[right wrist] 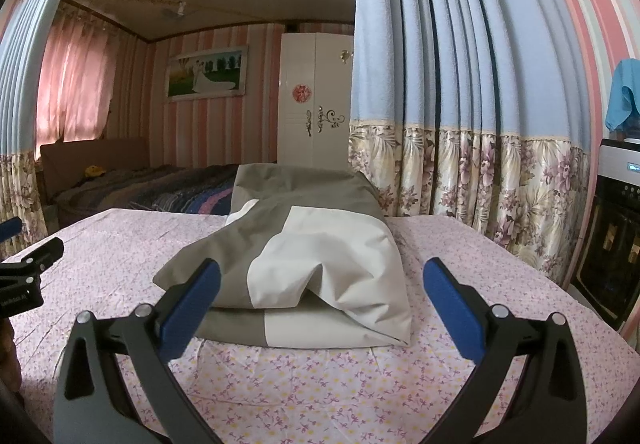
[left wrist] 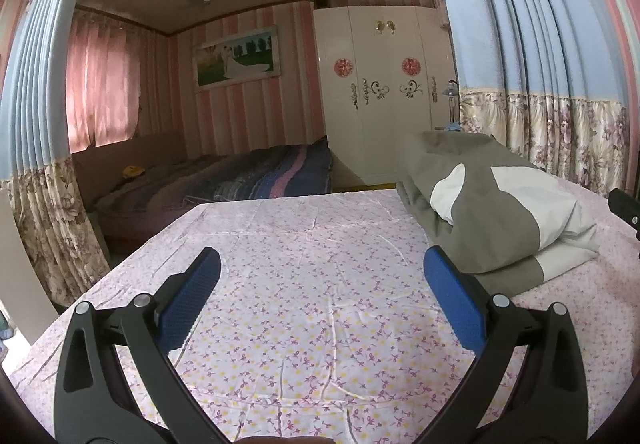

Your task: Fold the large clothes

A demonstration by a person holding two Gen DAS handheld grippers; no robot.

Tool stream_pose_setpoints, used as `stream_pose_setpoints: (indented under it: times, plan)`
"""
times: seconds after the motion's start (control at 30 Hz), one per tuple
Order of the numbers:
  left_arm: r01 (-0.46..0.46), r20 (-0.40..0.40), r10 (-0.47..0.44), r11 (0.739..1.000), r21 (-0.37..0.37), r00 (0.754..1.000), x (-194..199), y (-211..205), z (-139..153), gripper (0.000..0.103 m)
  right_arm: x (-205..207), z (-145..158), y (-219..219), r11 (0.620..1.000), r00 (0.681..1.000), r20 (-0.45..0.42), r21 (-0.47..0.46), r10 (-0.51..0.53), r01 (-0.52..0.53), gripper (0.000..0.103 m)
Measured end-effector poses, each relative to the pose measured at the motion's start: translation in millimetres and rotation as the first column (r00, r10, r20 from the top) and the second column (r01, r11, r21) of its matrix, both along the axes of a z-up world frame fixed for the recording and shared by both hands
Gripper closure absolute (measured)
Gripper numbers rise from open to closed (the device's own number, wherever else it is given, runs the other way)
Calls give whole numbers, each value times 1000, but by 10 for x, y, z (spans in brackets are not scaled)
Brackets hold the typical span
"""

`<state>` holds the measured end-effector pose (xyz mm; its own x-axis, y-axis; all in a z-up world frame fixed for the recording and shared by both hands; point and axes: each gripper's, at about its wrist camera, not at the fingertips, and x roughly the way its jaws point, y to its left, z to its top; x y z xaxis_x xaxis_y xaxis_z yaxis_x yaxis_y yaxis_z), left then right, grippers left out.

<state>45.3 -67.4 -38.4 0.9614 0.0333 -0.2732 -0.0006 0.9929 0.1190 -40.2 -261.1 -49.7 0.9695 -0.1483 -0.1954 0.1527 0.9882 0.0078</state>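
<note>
A grey and white garment (right wrist: 312,244) lies folded in a thick bundle on the pink floral sheet (right wrist: 320,384). In the left wrist view the same garment (left wrist: 492,203) sits to the right, just beyond the right finger. My left gripper (left wrist: 322,264) is open over bare sheet (left wrist: 312,316) with nothing between its blue pads. My right gripper (right wrist: 322,276) is open too, hovering just in front of the bundle's near edge, its left pad overlapping the grey part. The left gripper (right wrist: 28,268) shows at the left edge of the right wrist view.
Blue curtains with floral hems (right wrist: 460,103) hang close on the right and far left. A dark appliance (right wrist: 616,228) stands at the right. Beyond the sheet's far edge lie a second bed (left wrist: 224,179) and a white wardrobe (left wrist: 380,83).
</note>
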Motion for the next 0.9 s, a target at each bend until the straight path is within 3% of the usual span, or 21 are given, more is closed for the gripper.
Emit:
stream_pose_setpoints:
  times: [0.9]
  plan:
    - [-2, -15, 2, 999, -36, 1000, 34, 99, -12, 3, 8, -1, 1, 1000, 1000, -3, -1, 1, -1, 2]
